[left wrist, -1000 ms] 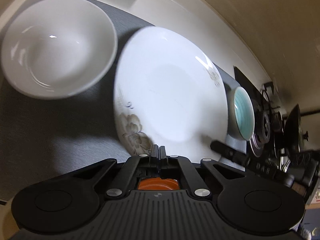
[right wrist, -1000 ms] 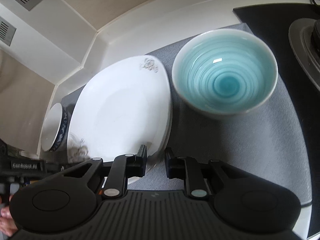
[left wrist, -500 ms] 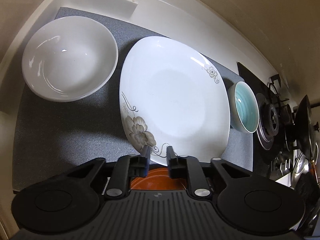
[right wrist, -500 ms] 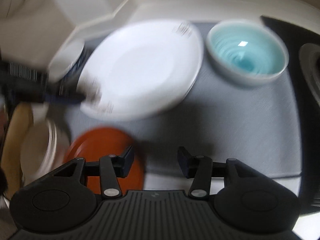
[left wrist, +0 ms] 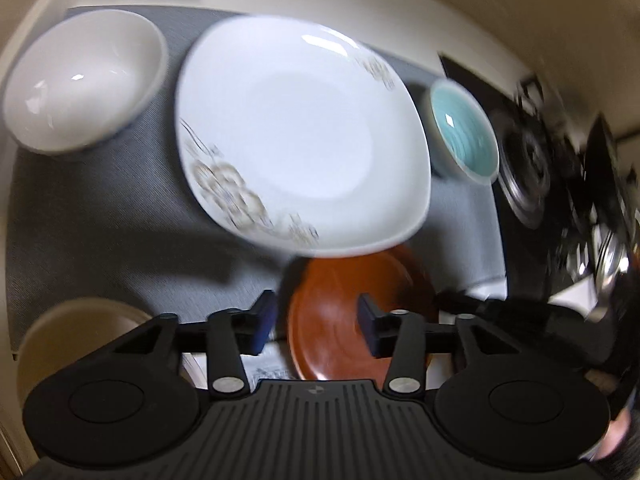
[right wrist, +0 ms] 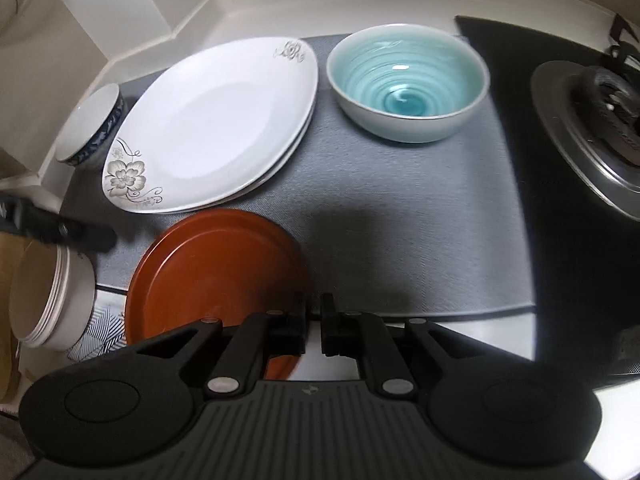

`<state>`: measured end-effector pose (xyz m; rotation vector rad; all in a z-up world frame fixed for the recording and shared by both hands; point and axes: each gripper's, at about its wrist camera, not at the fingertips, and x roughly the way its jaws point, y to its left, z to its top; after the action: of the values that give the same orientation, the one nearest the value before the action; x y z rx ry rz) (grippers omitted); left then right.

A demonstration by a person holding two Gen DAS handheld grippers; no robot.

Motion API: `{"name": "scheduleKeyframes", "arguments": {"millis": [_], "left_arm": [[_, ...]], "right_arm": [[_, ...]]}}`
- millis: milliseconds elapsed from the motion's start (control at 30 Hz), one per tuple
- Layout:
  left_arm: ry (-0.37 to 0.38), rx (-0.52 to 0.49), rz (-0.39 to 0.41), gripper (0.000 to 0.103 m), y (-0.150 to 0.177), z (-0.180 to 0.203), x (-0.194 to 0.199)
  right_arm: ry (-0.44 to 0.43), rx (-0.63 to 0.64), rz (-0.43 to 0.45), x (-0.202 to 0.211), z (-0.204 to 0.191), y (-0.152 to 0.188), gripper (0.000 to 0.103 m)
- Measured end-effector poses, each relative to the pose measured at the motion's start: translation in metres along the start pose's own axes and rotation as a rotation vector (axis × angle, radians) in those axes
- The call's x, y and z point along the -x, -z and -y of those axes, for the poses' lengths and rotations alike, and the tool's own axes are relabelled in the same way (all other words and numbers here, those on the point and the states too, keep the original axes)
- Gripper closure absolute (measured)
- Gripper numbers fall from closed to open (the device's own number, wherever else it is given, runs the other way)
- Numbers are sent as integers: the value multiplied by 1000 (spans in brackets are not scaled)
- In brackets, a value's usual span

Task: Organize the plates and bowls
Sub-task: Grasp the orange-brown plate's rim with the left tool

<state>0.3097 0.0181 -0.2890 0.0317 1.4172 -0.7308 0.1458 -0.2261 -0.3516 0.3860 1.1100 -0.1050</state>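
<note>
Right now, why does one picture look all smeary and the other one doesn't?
Left wrist view: motion blur smears the flowered plate and the stove, and the fisheye lens bends the counter edges. Right wrist view: mostly sharp, with the teal bowl crisp and showing a small glint, and a dark shadow on the grey mat ahead of the tongs.

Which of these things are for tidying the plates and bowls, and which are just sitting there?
For the job: flowered white plate, orange plate, teal bowl, white bowl, blue-patterned bowl.

Just there: gas stove burner, grey mat, cream container.
</note>
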Motion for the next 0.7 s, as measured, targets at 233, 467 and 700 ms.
{"name": "scheduleKeyframes", "arguments": {"millis": [233, 467, 700], "left_arm": [[-19, 6, -69, 50, 11, 2, -30], [-115, -104, -61, 56, 14, 20, -43], [-216, -218, -48, 82, 22, 36, -55]], "right_arm": [[-18, 6, 3, 3, -9, 12, 70], [27, 22, 30, -3, -16, 19, 67], [33, 59, 21, -11, -19, 23, 91]]}}
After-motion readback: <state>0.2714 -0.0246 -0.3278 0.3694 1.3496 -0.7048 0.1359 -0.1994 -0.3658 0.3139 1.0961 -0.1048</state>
